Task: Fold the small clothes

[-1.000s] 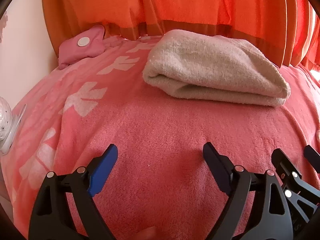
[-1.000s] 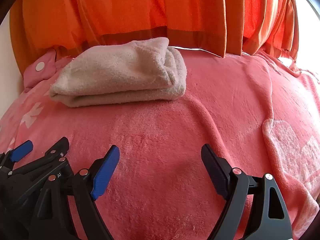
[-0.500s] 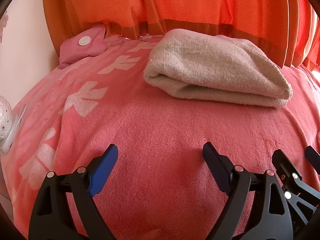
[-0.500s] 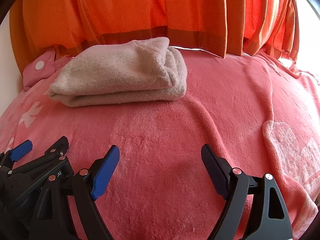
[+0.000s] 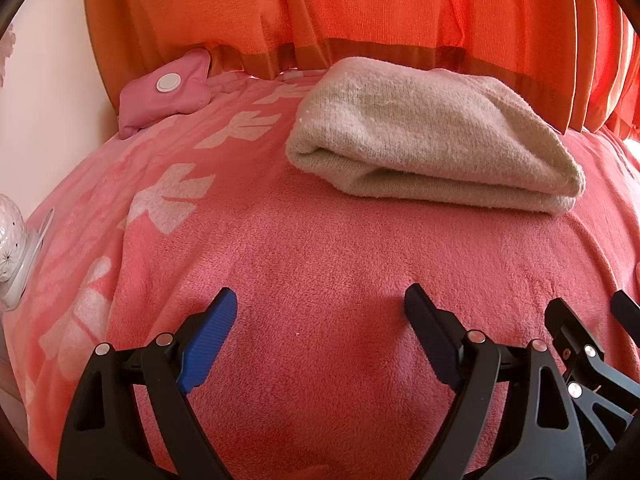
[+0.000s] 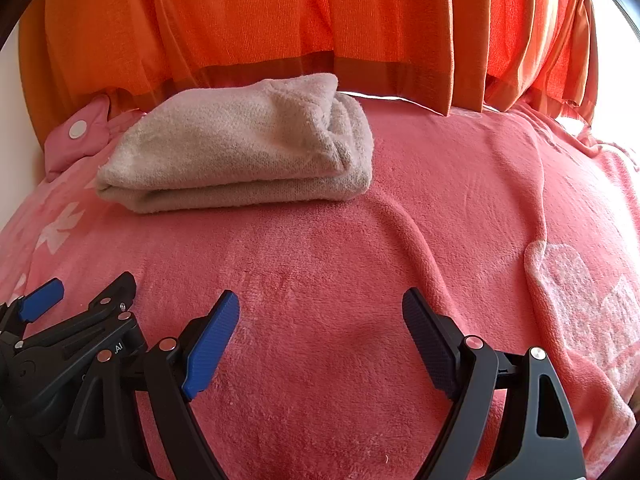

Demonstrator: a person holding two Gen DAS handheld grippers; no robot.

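A beige knitted garment [image 5: 432, 136] lies folded into a thick, flat bundle on a bed covered with a pink fleece blanket [image 5: 320, 264]. It sits toward the far edge of the bed, just in front of the hem of the orange curtain [image 5: 360, 4] that hangs behind it. The fabric is fuzzy and soft, with a looped, slightly pilled surface. From the left wrist view the near side shows stacked layers with a rounded fold at the left end, and the bundle tapers to the right. From the right wrist view the same garment [image 6: 244, 148] shows a bunched, creased corner at its right end, where several layers turn under. Near the far left corner of the bed lies a small pink pouch [image 5: 166, 94] with a white round button, apart from the garment. The blanket carries pale flower-like prints along its left side and a pale patch at the right. The left hand-held gripper [image 5: 320, 312] hovers over bare blanket well short of the garment, its jaws spread wide with nothing between them. The right hand-held gripper [image 6: 320, 312] is close beside it, likewise spread wide and empty, above the blanket. A white ornament [image 5: 12, 244] shows at the left edge of the left wrist view, beyond the side of the bed.
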